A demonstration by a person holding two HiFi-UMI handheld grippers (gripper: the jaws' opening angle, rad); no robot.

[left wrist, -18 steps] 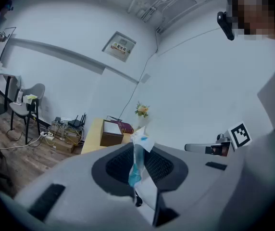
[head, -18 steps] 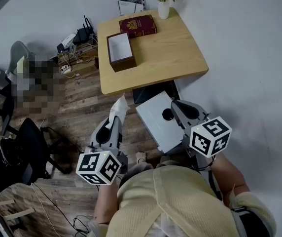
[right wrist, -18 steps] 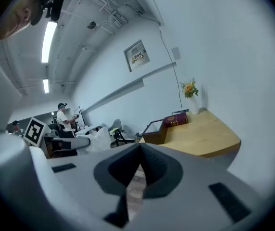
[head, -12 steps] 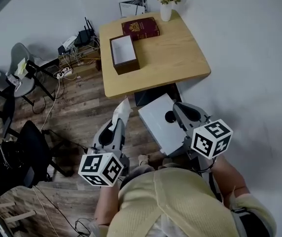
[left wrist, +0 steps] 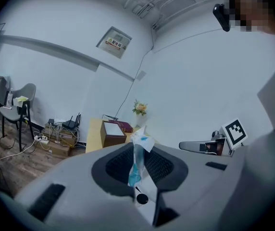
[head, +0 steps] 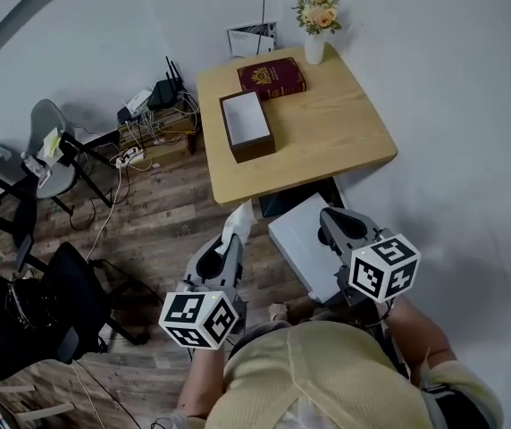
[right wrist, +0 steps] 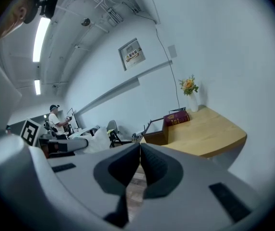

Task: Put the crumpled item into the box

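Seen from the head, the left gripper (head: 233,242) carries a crumpled white paper scrap (head: 238,219) over the wood floor, well short of the open brown rectangular box (head: 247,125) on the light wooden table (head: 336,141). Its own view shows the jaws clamped on the scrap, with blue print. The right gripper (right wrist: 139,147) has its jaws pressed together with nothing between them.

Pale grey walls (head: 77,34) meet a wood-plank floor (head: 166,226) in the head view. A light wooden bench (head: 336,137) stands by the wall at upper centre. A grey chair (head: 39,119) sits at left and a black office chair (head: 63,298) at lower left. In the right gripper view, a strip light (right wrist: 40,32) glows at upper left.
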